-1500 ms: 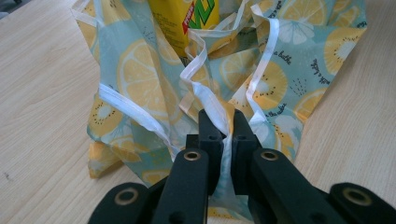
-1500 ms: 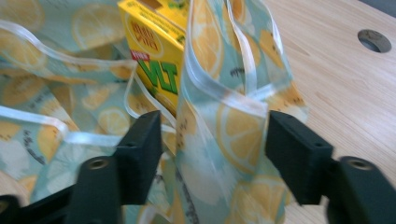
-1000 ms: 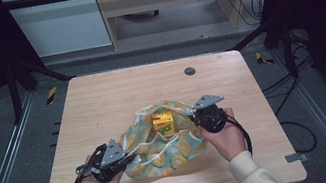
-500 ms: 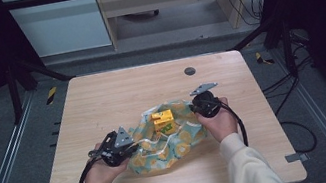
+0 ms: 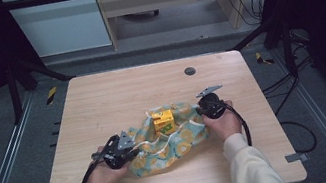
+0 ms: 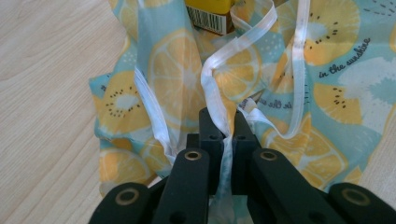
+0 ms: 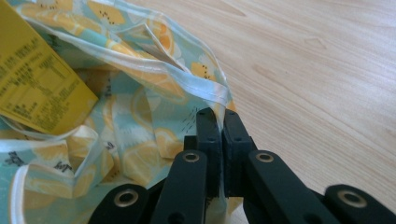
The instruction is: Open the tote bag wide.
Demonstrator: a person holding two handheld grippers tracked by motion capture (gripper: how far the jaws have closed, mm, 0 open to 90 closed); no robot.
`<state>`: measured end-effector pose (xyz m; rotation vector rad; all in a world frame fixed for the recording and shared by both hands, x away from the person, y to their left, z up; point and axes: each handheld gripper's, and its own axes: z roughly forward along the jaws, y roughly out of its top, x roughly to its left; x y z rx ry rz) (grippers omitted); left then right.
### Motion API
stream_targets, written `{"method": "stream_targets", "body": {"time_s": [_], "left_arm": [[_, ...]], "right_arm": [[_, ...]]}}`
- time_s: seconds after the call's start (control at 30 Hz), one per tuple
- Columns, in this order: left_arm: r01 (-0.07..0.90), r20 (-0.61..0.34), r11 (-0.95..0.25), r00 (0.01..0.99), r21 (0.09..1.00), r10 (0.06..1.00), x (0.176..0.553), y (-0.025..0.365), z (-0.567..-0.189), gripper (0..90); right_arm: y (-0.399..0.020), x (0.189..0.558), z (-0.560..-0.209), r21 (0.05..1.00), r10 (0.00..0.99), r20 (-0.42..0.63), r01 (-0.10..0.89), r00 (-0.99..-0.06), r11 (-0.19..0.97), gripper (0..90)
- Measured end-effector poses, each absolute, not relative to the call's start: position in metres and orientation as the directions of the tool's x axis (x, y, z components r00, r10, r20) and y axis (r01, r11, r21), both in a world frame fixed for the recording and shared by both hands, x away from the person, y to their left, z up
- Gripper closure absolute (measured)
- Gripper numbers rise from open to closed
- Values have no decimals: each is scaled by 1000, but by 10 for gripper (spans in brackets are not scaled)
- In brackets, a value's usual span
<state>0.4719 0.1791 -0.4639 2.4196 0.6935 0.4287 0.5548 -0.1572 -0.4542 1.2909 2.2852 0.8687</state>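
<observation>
a box (image 5: 163,121) sits in the bag (image 5: 180,142) near the table's (image 5: 102,102) front edge.

Fruit-print bag (image 5: 170,141) with a yellow box (image 5: 163,121)

My crumpled teal cloth bag lies at centre frame, mouth open; the box stands upright inside.

Grippers: two, left gripper (image 5: 130,147) and right gripper (image 5: 203,107)
Fruit-print bag (image 5: 179,139): one
Yellow box (image 5: 163,121): one
Table (image 5: 116,94): one
Round grommet (image 5: 190,71) near the table's far edge: one
</observation>
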Motion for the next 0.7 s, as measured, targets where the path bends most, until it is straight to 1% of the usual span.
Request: {"method": "stream_targets", "body": {"time_s": [0.2,0.43,0.7], "left_arm": [[385,139,-700,813,601,566,469,180,-471,873],[376,148,-709,817,597,558,464,180,-475,875],[385,138,-707,817,593,560,462,182,-477,876]], "right_arm": [[-157,555,-461,656,855,-37,632,-518,412,872],[-159,556,-471,629,855,-17,659,-518,412,862],[-157,556,-472,619,849,-47,651,-526,438,857]]}}
